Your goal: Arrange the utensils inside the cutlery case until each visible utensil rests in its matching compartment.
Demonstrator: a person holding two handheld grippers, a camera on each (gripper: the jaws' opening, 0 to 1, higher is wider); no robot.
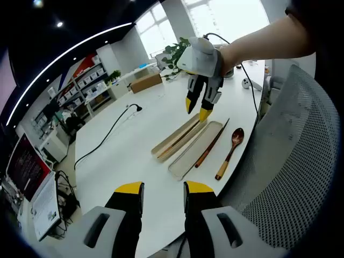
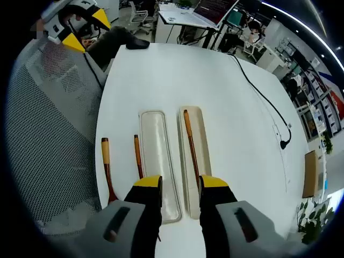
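Wooden spoon (image 2: 107, 171) and one chopstick (image 2: 138, 156) lie on table (image 2: 161, 75) left of case halves (image 2: 157, 161), long axes parallel; right gripper (image 2: 180, 185), jaws apart and empty, hovers nearest; left gripper (image 1: 163, 189) likewise empty.

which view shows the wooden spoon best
The left gripper view: the wooden spoon lies whole on the table, bowl and handle both clear, beside the case. In the right gripper view the spoon shows its handle, but its bowl sits low beside the right gripper, near the edge of the picture.
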